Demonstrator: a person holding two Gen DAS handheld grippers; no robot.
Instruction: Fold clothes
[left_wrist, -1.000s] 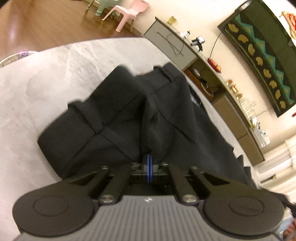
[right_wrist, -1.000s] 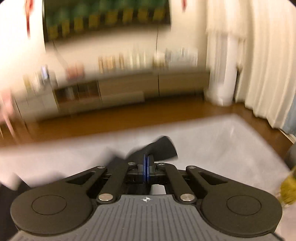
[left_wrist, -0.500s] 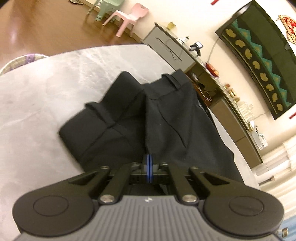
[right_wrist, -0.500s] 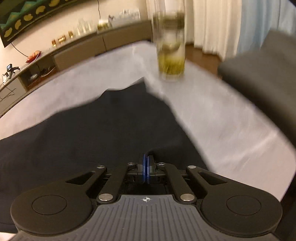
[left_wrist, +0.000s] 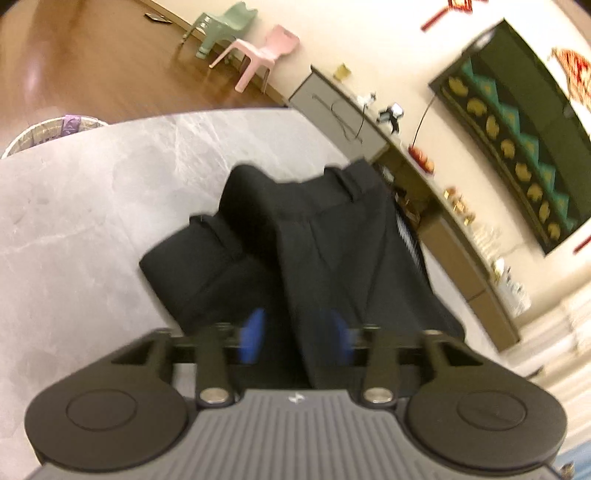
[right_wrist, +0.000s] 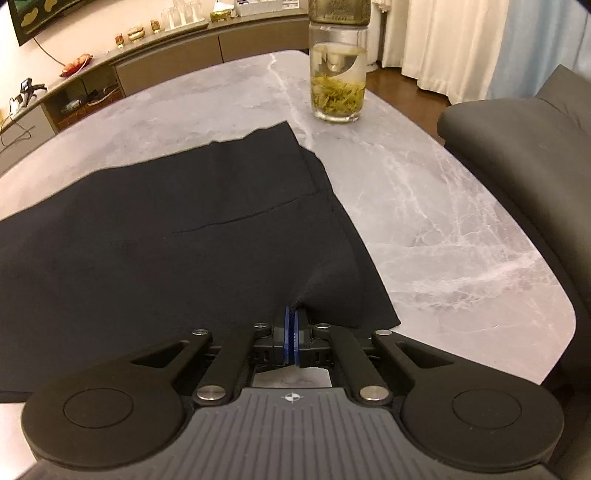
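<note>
Black trousers (left_wrist: 332, 251) are lying across the grey marble worktop (left_wrist: 110, 192), waistband end bunched toward the far edge in the left view, leg end spreading flat in the right view.

Left gripper (left_wrist: 297, 336): jaws are standing spread, blue pads either side of a raised fabric ridge, gripping nothing.

Right gripper (right_wrist: 292, 334): jaws are pressing together, pinching the trousers' near edge beside the hem corner, cloth puckering up at the pads.

Handling, as judged: light, limp woven cloth, draping and sliding easily on the smooth stone. Best taken at hems, waistband or side seams, where the layers are thickest.

Glass tea bottle (right_wrist: 338, 79) is standing near the hem corner, not touching; it looks tippable.

No brand or writing is reading legibly; only a small emblem is showing on each gripper body.
</note>
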